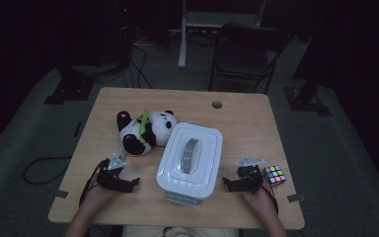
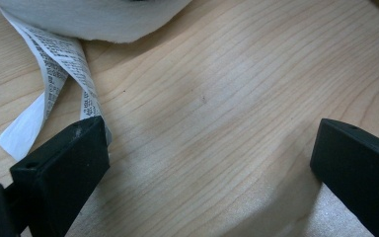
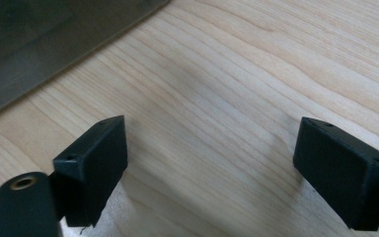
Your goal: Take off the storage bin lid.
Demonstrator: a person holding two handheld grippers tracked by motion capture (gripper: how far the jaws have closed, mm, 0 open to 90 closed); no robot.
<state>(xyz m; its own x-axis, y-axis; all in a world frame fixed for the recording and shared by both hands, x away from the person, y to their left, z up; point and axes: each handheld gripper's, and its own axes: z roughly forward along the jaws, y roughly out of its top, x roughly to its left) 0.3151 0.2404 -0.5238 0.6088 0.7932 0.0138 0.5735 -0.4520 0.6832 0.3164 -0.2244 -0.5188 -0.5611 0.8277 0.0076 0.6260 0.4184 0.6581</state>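
White box (image 1: 190,160) sits btwn both hand-held grippers, bare wood around.

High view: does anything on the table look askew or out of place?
The panda lies tipped over beside the box, its printed tag trailing twisted on the table. The box sits slightly skewed to the table edge. Nothing spilled or damaged.
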